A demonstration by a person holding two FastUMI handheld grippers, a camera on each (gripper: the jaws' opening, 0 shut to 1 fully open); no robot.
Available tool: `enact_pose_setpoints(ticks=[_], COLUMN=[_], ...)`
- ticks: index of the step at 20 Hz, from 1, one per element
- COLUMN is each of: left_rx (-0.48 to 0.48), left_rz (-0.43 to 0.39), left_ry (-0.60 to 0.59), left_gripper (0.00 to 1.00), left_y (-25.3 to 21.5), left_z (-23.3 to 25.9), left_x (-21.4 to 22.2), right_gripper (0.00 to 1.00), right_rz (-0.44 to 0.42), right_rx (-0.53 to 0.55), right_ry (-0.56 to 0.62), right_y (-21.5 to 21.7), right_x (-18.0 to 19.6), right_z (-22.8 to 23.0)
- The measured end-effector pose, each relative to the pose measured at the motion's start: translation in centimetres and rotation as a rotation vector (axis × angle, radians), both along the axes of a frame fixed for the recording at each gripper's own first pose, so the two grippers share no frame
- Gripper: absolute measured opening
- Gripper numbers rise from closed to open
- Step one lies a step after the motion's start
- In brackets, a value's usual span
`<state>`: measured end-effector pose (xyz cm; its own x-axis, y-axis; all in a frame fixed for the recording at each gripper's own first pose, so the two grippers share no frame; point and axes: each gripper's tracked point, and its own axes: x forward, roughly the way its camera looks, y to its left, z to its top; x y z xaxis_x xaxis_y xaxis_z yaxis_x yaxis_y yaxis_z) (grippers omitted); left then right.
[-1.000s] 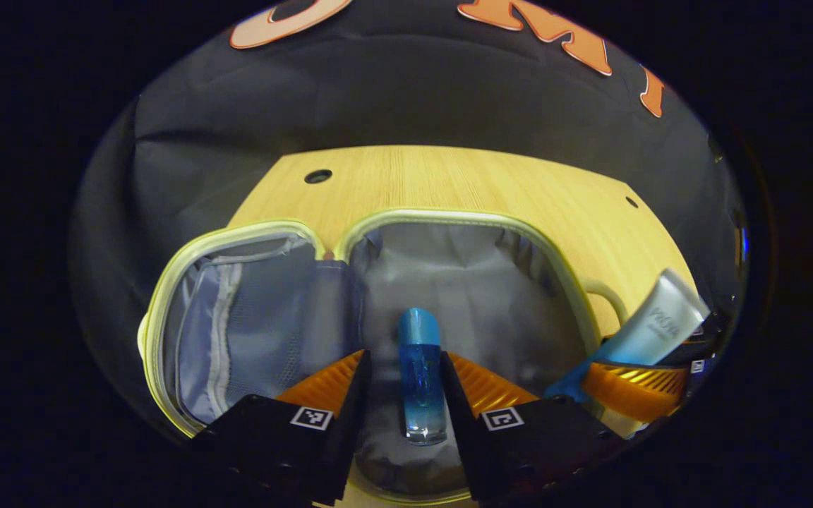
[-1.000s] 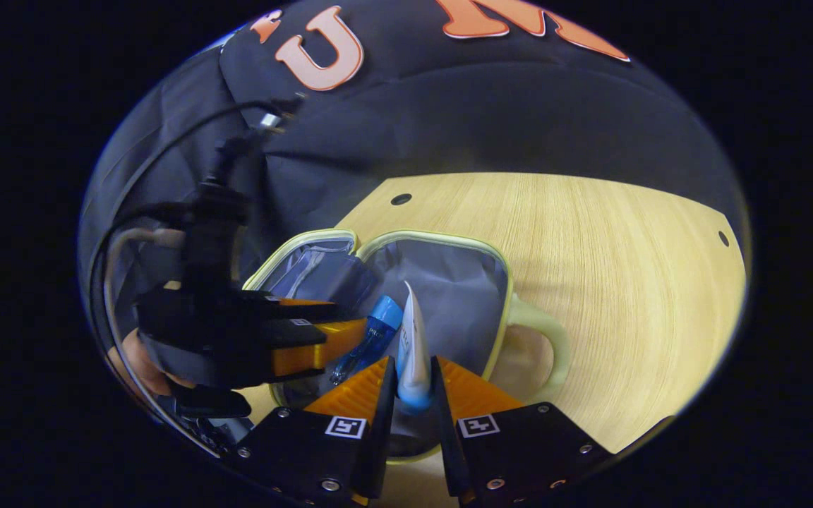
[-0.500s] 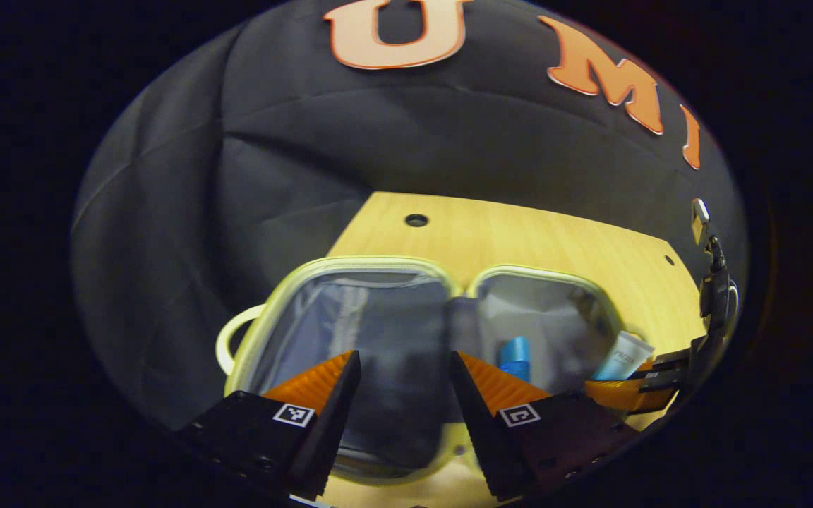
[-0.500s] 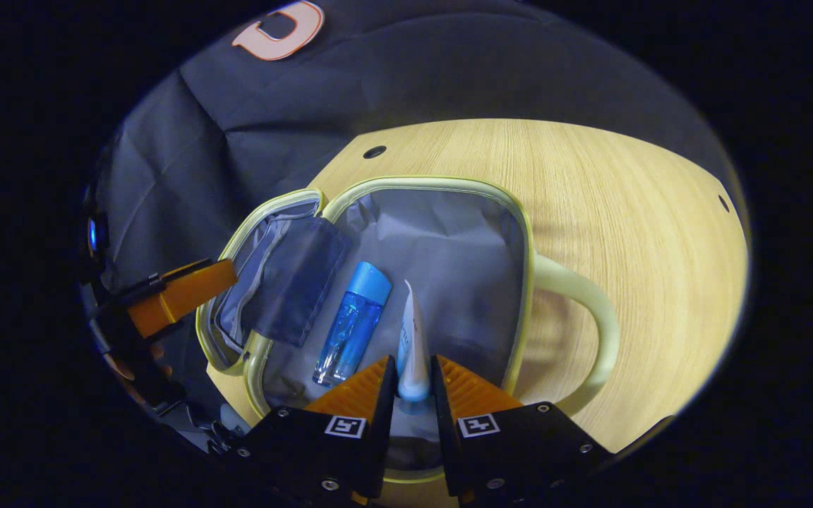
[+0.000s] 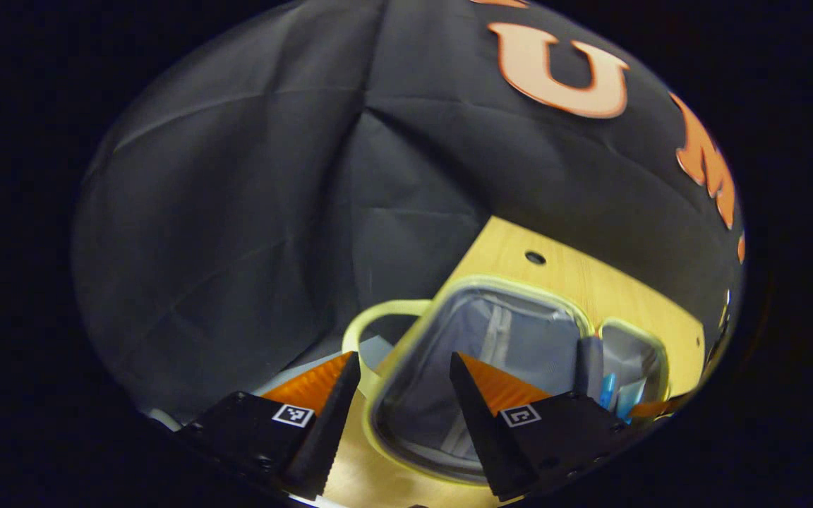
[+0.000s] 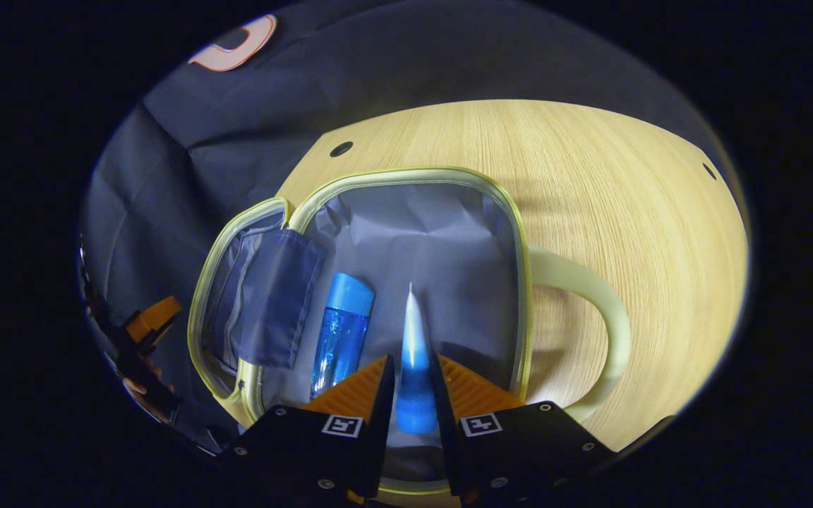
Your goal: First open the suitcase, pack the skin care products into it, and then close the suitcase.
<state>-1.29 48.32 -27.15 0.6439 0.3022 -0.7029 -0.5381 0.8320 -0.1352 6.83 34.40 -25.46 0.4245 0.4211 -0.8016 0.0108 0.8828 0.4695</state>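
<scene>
- While the suitcase (image 6: 406, 233) lies open on the wooden desk (image 6: 625, 183), we see, in the right gripper view, its grey lining and pale green rim, with the flap half at the left and the deeper half in the middle.
- At the far left edge of that view, part of the left gripper (image 6: 152, 319) shows beside the flap half; we cannot tell its jaws from there.
- In the left gripper view, the left gripper (image 5: 403, 374) has its jaws spread with nothing between them, above the rim of the flap half.
- Inside the deeper half, a blue bottle (image 6: 339, 331) lies on the lining, cap pointing away from us.
- Just right of it, the right gripper (image 6: 413, 384) has its jaws pinching a white and blue tube (image 6: 412, 353) over the lining.
- At the right, the suitcase's handle (image 6: 590, 296) rests on the desk.
</scene>
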Motion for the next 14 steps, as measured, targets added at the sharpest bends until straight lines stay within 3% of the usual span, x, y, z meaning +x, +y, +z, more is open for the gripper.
enact_pose_setpoints(ticks=[4, 5, 10, 11, 12, 14], left_rx=[-0.096, -0.112, -0.319, -0.342, -0.365, -0.424], left_rz=[0.12, 0.141, 0.234, 0.242, 0.246, 0.253], left_ry=[-0.054, -0.069, -0.151, -0.149, -0.146, -0.136], left_gripper=[0.91, 0.86, 0.86, 0.86, 0.86, 0.86], left_y=[4.3, 4.8, 5.8, 6.0, 6.1, 5.9], left_z=[0.3, -0.4, -1.7, -2.3, -2.8, -4.2], left_x=[-1.2, -1.2, -0.1, -0.1, 0.1, 0.7], right_gripper=[0.48, 0.55, 0.75, 0.75, 0.83, 0.89], right_rz=[-0.016, -0.012, -0.008, -0.017, -0.028, -0.052], right_rx=[0.039, 0.037, 0.006, -0.007, -0.015, -0.041], right_ry=[-0.023, -0.043, -0.144, -0.172, -0.205, -0.257], right_y=[0.1, -0.1, -2.0, -2.8, -3.4, -5.3], right_x=[0.1, 0.1, -0.2, 0.1, 0.3, 0.6], right_z=[1.0, 1.4, 3.7, 4.3, 5.0, 6.2])
